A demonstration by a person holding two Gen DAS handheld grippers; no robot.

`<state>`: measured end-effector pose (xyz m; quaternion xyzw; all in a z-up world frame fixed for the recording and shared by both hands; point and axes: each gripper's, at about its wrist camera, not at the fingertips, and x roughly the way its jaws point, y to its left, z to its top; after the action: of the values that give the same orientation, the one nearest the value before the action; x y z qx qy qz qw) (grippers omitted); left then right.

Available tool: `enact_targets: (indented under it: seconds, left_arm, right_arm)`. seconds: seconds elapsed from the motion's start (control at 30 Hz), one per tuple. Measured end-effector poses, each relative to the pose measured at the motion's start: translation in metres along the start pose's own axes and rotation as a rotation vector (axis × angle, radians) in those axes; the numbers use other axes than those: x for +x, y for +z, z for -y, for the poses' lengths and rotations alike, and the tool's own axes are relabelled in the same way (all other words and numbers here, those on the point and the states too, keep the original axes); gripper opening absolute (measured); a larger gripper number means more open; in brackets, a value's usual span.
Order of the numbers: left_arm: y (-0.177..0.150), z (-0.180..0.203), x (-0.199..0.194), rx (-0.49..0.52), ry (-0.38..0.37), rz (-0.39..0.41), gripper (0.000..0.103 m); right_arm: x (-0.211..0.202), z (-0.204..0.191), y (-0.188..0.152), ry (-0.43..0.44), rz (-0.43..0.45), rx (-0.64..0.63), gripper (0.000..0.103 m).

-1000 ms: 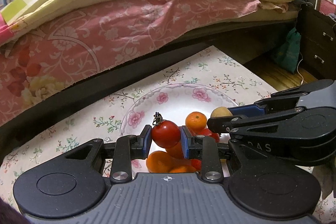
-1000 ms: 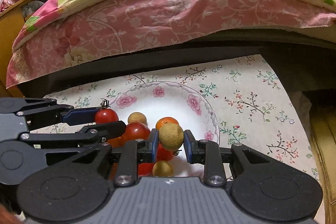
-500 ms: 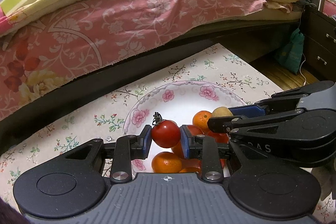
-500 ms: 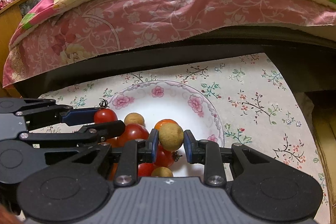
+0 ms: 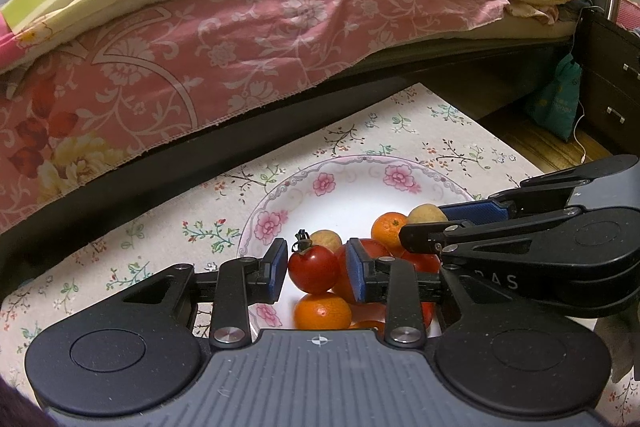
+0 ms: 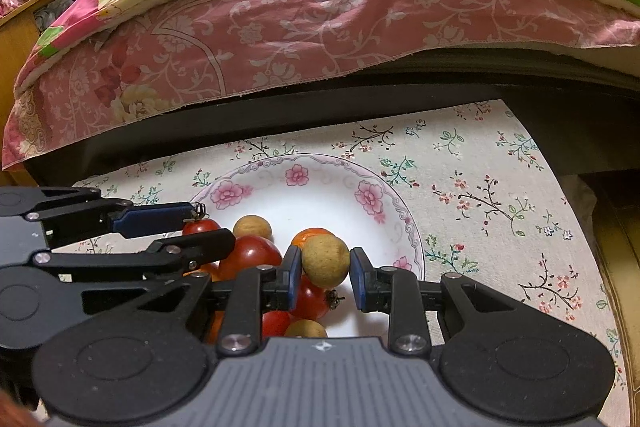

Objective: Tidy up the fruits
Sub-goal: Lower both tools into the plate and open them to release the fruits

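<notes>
My two claws each have a fruit between their pads over the flowered plate.

My left claw (image 5: 317,269) holds a cherry tomato (image 5: 313,268), stem up; in my right claw (image 6: 323,273) sits a tan round fruit (image 6: 325,261), its right pad barely apart. Below, tomatoes, oranges (image 5: 322,311) and another tan fruit (image 6: 252,227) heap at the plate's (image 6: 296,174) near-left edge. The plate rests on a floral cloth (image 6: 488,187) beside a bed (image 6: 320,23).

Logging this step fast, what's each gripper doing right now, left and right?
Left gripper: fingers around the cherry tomato, with a small gap on the right side; grip uncertain.
Right gripper: around the tan round fruit, gap showing; grip uncertain.
</notes>
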<state>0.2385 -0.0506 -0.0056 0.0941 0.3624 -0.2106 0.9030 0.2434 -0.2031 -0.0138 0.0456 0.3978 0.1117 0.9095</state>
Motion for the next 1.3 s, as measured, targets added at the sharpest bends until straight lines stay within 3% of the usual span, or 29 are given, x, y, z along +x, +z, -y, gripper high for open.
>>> enact_targets:
  seconds: [0.67,1.3]
  left_arm:
    - [0.0002,-0.0014,0.0004,0.000,0.001,0.002,0.044]
    - [0.0015,-0.0036,0.0000,-0.007,0.008,0.005,0.056]
  right_arm:
    - [0.0036,0.0015,0.0002,-0.014,-0.001,0.003,0.028]
    - [-0.0012,0.0036,0.0006,-0.028,0.006,0.003,0.031]
